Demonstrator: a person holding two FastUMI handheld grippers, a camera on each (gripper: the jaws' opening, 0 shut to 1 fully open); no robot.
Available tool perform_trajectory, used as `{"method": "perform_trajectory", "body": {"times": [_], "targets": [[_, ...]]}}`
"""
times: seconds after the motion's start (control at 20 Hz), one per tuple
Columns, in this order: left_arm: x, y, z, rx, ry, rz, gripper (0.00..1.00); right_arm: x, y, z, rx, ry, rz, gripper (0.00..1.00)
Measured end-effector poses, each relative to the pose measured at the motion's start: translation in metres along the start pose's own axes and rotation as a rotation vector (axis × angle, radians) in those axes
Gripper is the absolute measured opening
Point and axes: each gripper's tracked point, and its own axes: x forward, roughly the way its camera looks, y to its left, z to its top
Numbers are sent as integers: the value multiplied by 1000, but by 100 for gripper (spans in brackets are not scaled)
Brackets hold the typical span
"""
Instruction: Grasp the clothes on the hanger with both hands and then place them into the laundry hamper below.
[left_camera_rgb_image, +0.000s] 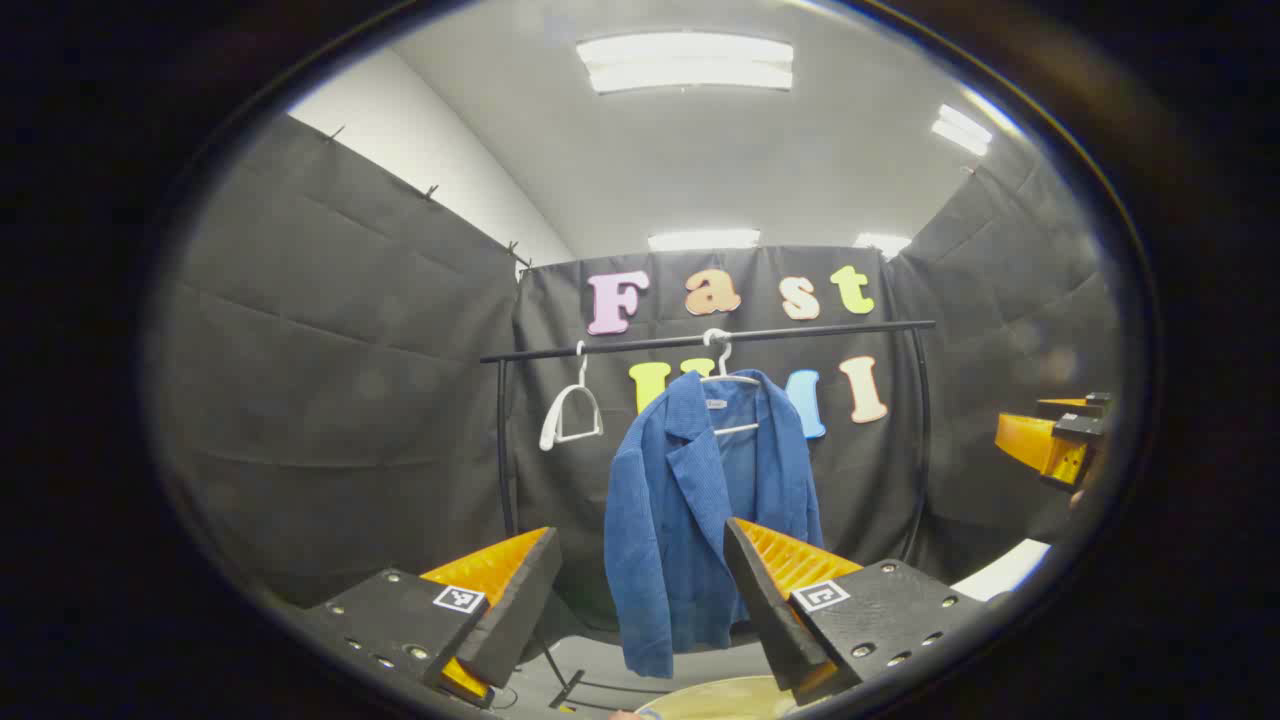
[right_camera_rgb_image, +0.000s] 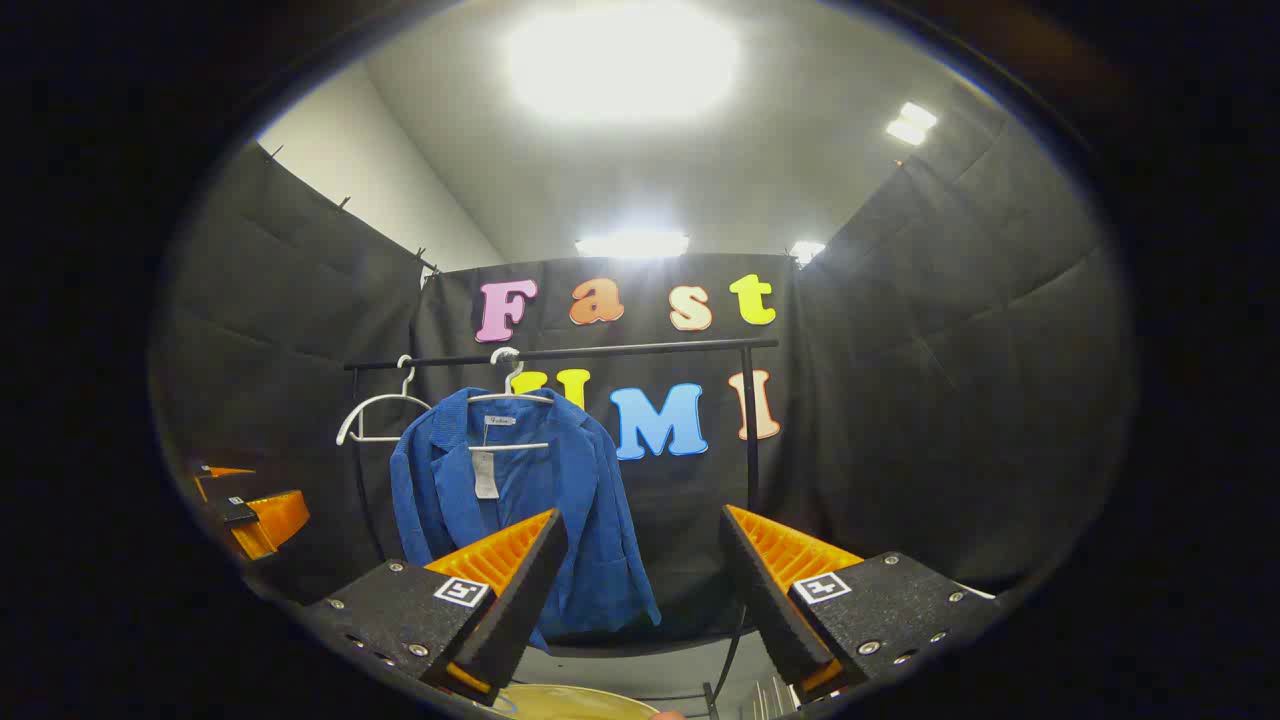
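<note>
A blue jacket (left_camera_rgb_image: 690, 500) hangs on a white hanger (left_camera_rgb_image: 725, 375) from a black rail (left_camera_rgb_image: 700, 340). My left gripper (left_camera_rgb_image: 640, 590) is open, well short of the jacket, which shows between its fingers. In the right gripper view the same jacket (right_camera_rgb_image: 510, 500) hangs left of centre on its hanger (right_camera_rgb_image: 512, 385). My right gripper (right_camera_rgb_image: 642, 580) is open with nothing between its fingers, also some way back from the jacket. The pale rim of the hamper (left_camera_rgb_image: 715, 697) shows at the bottom edge, below the jacket, and again as the hamper (right_camera_rgb_image: 570, 702) in the right gripper view.
An empty white hanger (left_camera_rgb_image: 572, 410) hangs on the rail to the jacket's left, seen also as the spare hanger (right_camera_rgb_image: 380, 415). The rack's black uprights (right_camera_rgb_image: 750, 430) frame the jacket. The other gripper (left_camera_rgb_image: 1050, 440) shows at the right edge, and at the left edge (right_camera_rgb_image: 250, 515) of the right gripper view.
</note>
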Motion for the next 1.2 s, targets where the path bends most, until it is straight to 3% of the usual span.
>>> {"method": "perform_trajectory", "body": {"times": [0.85,1.2], "targets": [[20,5,-14,-15,5,-29,95,8,17,-7,-4,10,-45,94],[38,12,4,-5,-34,-32,94,21,33,9,-23,-25,-10,94]]}}
